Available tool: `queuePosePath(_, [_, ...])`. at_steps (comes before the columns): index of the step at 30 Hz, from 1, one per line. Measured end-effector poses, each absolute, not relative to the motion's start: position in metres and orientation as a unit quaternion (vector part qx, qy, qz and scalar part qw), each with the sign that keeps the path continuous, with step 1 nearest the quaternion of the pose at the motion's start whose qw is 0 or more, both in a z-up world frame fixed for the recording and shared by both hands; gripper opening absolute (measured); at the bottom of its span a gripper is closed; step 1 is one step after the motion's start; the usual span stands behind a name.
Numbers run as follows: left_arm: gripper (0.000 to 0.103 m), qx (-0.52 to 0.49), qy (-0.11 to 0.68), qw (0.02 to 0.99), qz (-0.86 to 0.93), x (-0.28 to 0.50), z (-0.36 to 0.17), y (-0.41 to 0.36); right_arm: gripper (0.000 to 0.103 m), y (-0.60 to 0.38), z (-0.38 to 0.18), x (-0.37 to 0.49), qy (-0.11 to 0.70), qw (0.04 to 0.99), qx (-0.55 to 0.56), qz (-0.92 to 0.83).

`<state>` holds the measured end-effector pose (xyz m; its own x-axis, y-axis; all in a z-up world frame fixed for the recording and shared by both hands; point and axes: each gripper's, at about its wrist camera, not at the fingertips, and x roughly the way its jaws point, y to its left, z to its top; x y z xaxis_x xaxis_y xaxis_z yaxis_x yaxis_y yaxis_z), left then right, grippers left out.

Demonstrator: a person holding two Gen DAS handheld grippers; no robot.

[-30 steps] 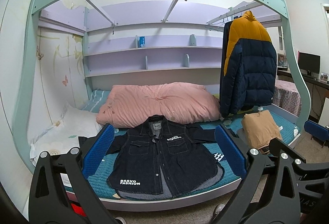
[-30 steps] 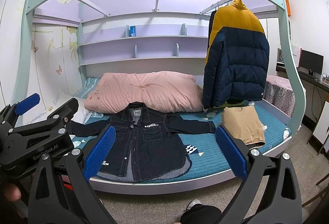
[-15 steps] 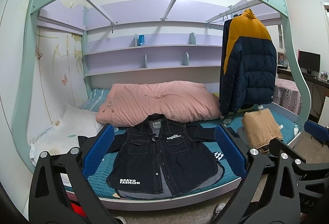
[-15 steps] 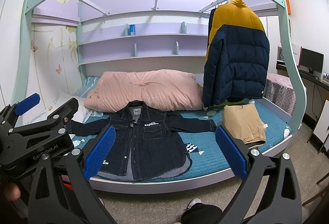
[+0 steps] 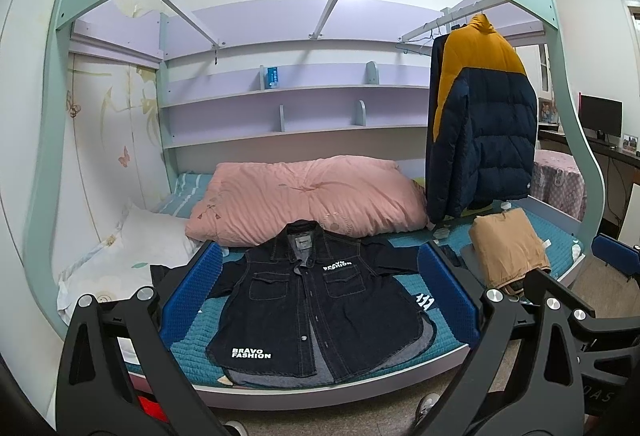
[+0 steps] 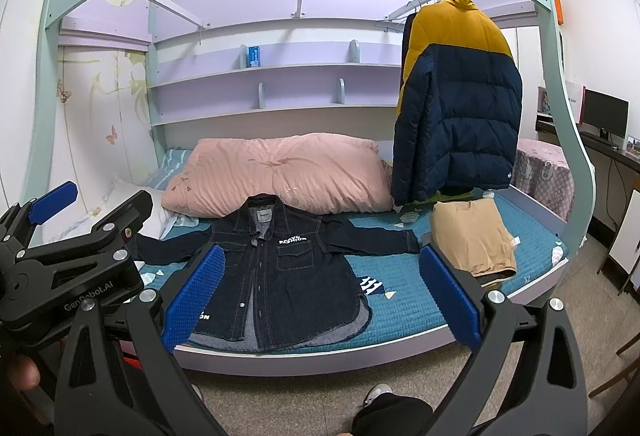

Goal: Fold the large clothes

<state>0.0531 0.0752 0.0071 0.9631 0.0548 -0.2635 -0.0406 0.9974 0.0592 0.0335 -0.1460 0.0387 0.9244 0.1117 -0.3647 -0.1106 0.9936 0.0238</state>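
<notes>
Denim jacket (image 5: 316, 308): dark blue, spread flat face up on the near part of the teal mattress (image 5: 436, 340), sleeves out, collar toward the far side.
Writing: "BRAVO FASHION" in white at chest pocket and near-left hem.
Left gripper (image 5: 320, 292): jaws wide apart, holding nothing, short of the bed.
Right gripper (image 6: 316, 292): jaws wide apart, holding nothing; "GenRobot.AI" reads on the left unit in its view.
Tan garment (image 6: 472, 240): folded, right of jacket.
Pink duvet (image 5: 308, 192): beyond the collar.
Puffer coat (image 6: 456, 96): yellow and navy, hanging far right.

A denim jacket (image 5: 316, 304) lay flat at the bed's (image 5: 400, 368) front edge, sleeves out. Behind it lay a quilt (image 5: 308, 196), a pillow (image 5: 132, 256) toward the left end, and folded trousers (image 5: 508, 252) toward the right end, below a hanging puffer coat (image 5: 480, 124).
</notes>
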Motion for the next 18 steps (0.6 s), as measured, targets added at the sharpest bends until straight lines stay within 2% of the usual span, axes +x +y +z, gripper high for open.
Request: queuePosePath(18, [0.098,0.028,0.134,0.990,0.022,0.0543,0.0063,0.0749,0.094,-0.1516,0.0383,0.0343,0.188,0.981,0.003,0.058])
